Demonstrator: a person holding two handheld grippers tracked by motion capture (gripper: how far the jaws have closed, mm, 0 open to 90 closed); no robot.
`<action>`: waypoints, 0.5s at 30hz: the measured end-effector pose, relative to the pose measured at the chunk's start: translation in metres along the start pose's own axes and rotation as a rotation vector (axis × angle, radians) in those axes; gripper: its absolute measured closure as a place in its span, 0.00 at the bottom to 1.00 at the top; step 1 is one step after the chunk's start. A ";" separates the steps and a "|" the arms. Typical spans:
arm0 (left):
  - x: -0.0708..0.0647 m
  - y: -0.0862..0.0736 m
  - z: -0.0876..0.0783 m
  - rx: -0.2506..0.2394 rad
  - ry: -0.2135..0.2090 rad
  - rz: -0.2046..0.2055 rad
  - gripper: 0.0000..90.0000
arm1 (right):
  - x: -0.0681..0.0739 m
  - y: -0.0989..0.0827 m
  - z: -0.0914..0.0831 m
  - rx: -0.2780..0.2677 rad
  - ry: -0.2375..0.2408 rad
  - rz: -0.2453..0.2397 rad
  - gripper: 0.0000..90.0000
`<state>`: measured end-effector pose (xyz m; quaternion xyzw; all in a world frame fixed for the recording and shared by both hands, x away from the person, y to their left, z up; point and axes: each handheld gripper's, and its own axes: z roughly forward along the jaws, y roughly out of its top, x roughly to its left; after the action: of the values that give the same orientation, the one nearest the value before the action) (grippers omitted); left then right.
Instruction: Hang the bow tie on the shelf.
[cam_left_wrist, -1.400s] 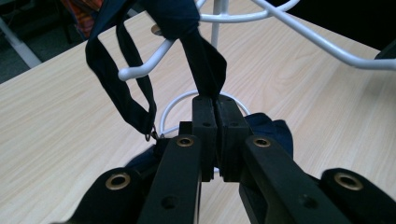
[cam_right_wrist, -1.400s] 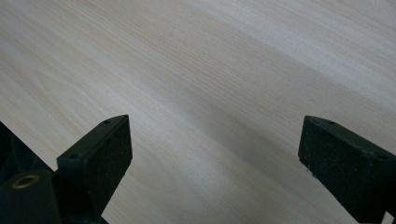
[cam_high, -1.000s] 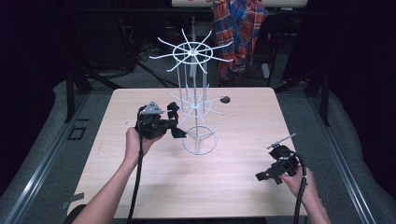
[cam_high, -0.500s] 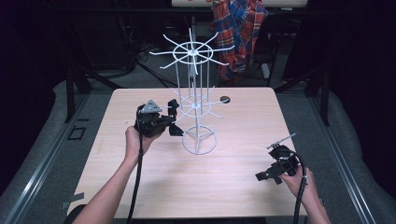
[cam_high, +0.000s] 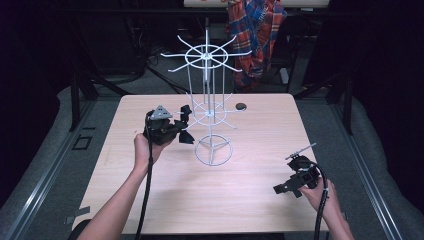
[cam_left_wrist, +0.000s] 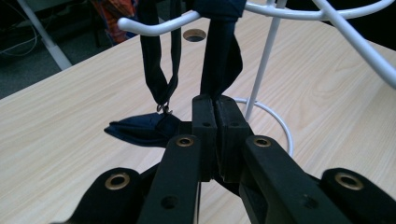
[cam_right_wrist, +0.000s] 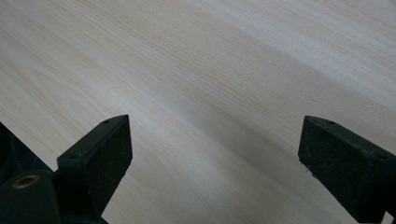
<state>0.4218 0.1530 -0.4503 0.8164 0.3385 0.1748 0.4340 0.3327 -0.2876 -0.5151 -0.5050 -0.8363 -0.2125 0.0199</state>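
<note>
Dark strap: A navy fabric strap (cam_left_wrist: 219, 60) hangs looped over a white hook arm (cam_left_wrist: 159, 25) of the wire rack, directly above my left tongs (cam_left_wrist: 215, 116). Its lower fold sits between their jaws.

Second strap and pouch: Just left of those jaws, a thinner dark strap (cam_left_wrist: 161, 70) drops from the same hook arm to a small metal clip, which meets a dark fabric pouch (cam_left_wrist: 140, 130) lying low beside the jaws. I cannot tell whether the pouch rests on the table or hangs free.

Left tongs: Pressed together, pinching the navy strap. In the high view they (cam_high: 186, 125) sit close against the rack's lower tier, on its left.

Rack: A white wire spinner rack (cam_high: 210, 107) stands upright on its ring base, just past my left tongs, with two tiers of spoke arms.

Right tongs: Spread wide, holding nothing, over bare wood (cam_right_wrist: 210, 84). In the high view they (cam_high: 284, 188) rest low near the table's right front corner, well apart from the rack.

Table: Pale wood top (cam_high: 165, 195), with a small round cable hole (cam_high: 241, 106) beyond the rack.

Progress, as I judge it: The strap is already over the hook, so the hanging looks nearly done. What seems left is to let go with the left tongs and draw them clear without tugging the strap off.
</note>
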 end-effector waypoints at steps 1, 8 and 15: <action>0.001 0.000 0.000 0.004 0.000 0.001 0.97 | 0.000 0.000 0.000 0.000 0.000 0.000 0.10; 0.005 0.000 -0.004 0.005 -0.007 -0.009 0.91 | 0.001 0.001 0.000 0.009 -0.005 -0.006 0.10; 0.008 0.002 -0.008 0.002 -0.030 -0.035 0.87 | 0.001 0.001 -0.001 0.011 0.013 -0.008 0.10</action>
<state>0.4239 0.1624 -0.4441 0.8133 0.3463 0.1549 0.4413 0.3334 -0.2865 -0.5140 -0.5001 -0.8393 -0.2112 0.0275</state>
